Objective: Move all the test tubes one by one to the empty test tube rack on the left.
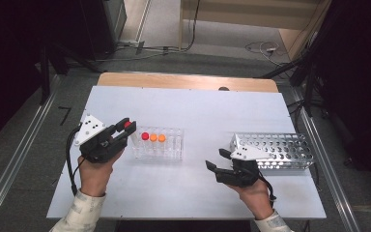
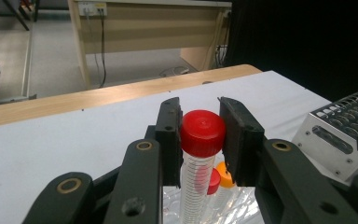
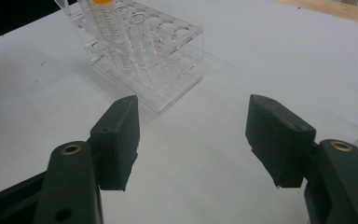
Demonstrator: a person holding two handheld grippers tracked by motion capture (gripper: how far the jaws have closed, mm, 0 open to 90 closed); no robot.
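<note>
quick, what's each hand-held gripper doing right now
left hand-held gripper: closed on a red-capped tube.
right hand-held gripper: open, holding nothing.

The left gripper (image 1: 125, 126) grips a red-capped tube (image 1: 127, 124) beside the clear rack (image 1: 157, 145). The right gripper (image 1: 216, 161) rests open near the metal rack (image 1: 276, 150).

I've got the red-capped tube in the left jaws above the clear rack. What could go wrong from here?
1. The left gripper holds the red-capped tube only at its cap, so the long body may swing or slip.
2. It hangs close over the tubes in the clear rack and could knock them.
3. The right gripper is open and gives no support.
</note>
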